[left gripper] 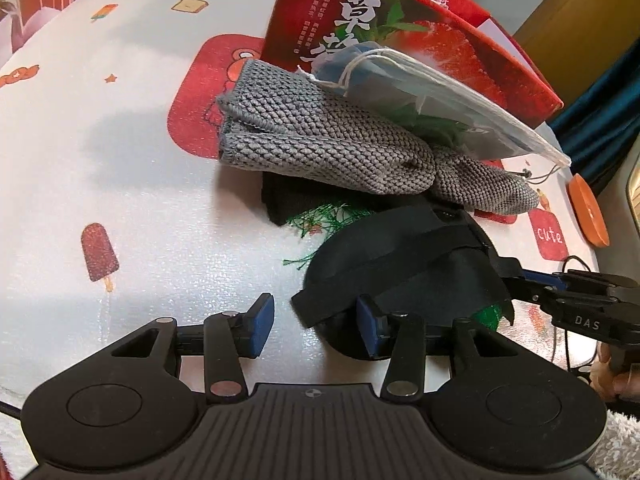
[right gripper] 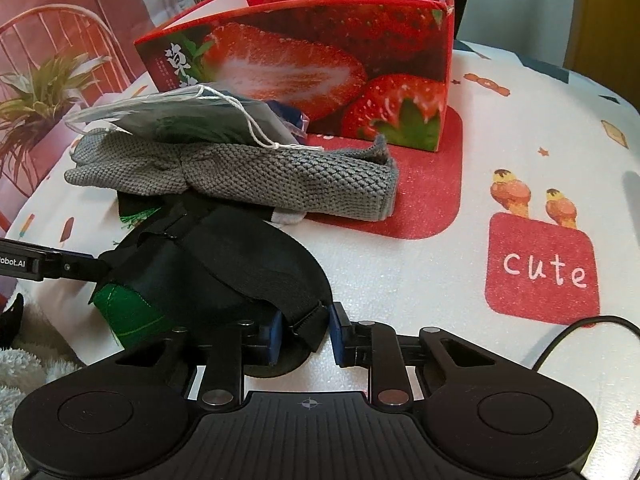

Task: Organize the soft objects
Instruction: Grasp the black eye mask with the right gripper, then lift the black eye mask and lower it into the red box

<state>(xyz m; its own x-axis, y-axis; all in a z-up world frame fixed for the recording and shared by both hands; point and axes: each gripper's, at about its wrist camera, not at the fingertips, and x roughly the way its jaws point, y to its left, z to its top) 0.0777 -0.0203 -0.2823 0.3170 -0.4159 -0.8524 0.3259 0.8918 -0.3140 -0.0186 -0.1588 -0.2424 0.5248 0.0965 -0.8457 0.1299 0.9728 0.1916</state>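
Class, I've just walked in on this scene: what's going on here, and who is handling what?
A person with a gripper in each hand is sorting soft items on a patterned tablecloth. The right gripper pinches the strap of a black eye mask. The left gripper is open at the mask's other edge, one finger touching it. Behind lie a folded grey knitted cloth with a clear drawstring pouch on top, beside a strawberry box.

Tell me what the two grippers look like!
Both are black with blue pads on their fingertips. The left gripper and right gripper each have a ribbed black body, two round discs, silver rivets and a tiny crosshair mark. White letters "DAS" show on the right one's side, and "obot.AI" on the left's.
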